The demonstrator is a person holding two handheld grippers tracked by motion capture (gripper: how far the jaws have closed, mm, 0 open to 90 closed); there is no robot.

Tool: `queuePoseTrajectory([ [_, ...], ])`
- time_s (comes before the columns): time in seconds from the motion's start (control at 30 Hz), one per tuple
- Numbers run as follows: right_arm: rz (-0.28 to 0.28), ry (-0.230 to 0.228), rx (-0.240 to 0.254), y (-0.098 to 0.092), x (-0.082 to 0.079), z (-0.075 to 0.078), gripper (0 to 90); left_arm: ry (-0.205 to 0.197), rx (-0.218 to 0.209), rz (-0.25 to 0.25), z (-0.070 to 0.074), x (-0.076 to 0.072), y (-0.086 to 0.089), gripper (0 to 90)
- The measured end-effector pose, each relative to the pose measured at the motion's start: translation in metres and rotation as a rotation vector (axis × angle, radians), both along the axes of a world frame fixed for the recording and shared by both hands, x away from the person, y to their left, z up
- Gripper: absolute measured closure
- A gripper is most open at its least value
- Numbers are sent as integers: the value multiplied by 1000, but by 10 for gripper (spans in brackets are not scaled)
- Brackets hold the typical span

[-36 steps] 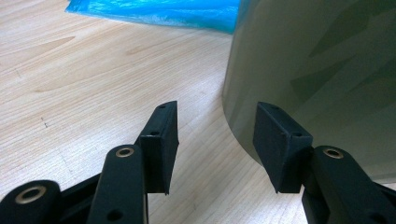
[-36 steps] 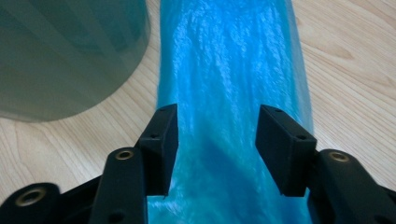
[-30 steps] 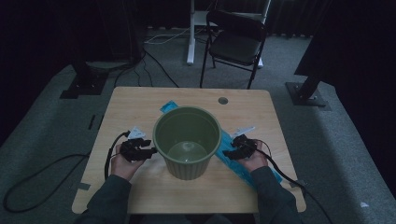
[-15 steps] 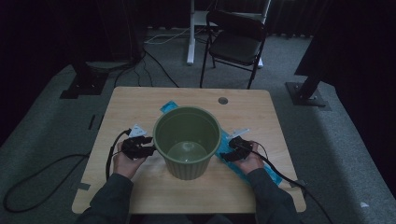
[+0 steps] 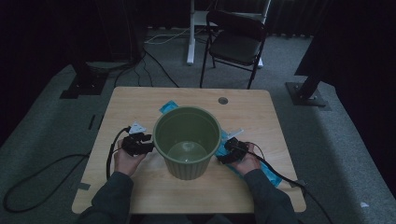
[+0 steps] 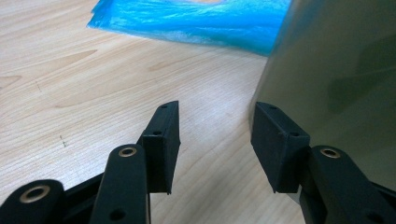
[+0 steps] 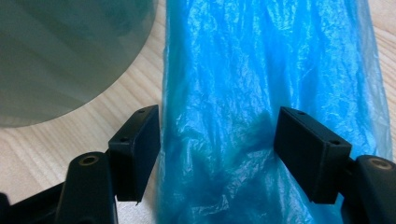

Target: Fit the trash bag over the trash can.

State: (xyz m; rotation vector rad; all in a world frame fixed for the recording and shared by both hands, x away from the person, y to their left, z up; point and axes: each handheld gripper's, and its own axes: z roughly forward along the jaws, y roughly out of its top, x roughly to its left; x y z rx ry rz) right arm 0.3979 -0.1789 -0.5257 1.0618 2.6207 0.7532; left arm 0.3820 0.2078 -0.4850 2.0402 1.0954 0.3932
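Observation:
A green ribbed bin (image 5: 187, 140) stands upright in the middle of the wooden table (image 5: 140, 102). Its wall is close up in the left gripper view (image 6: 336, 70) and the right gripper view (image 7: 60, 56). A blue plastic bag (image 5: 268, 175) lies flat under and beside the bin (image 6: 196, 23) (image 7: 261, 60). My left gripper (image 5: 148, 143) (image 6: 215, 107) is open, holding nothing, with one jaw next to the bin's wall. My right gripper (image 5: 223, 151) (image 7: 217, 112) has just been opening. It stands open with the bag lying between its jaws.
A black folding chair (image 5: 236, 44) and a white desk leg stand beyond the table's far edge. A cable hole (image 5: 222, 100) sits near the table's back edge. Cables trail from both grippers over the table's sides onto the grey floor.
My right gripper has edged slightly left, closer to the bin. The left gripper and the bin have hardly moved.

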Motion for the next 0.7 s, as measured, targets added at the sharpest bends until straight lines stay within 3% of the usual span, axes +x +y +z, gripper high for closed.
queuePoseTrajectory([
  [0.2, -12, 2, -19, -3, 2, 1, 307, 20, -18, -11, -2, 6, -2, 521],
  [0.3, -29, 20, -12, -6, 4, 1, 314, 39, -29, -44, -4, 7, -5, 521],
  [0.43, -41, 23, -16, -8, 6, 3, 395, 46, -30, -87, -4, 4, -9, 529],
  [0.7, -47, 17, -11, -14, 8, 5, 577, 50, -36, -126, -5, 1, -10, 574],
])
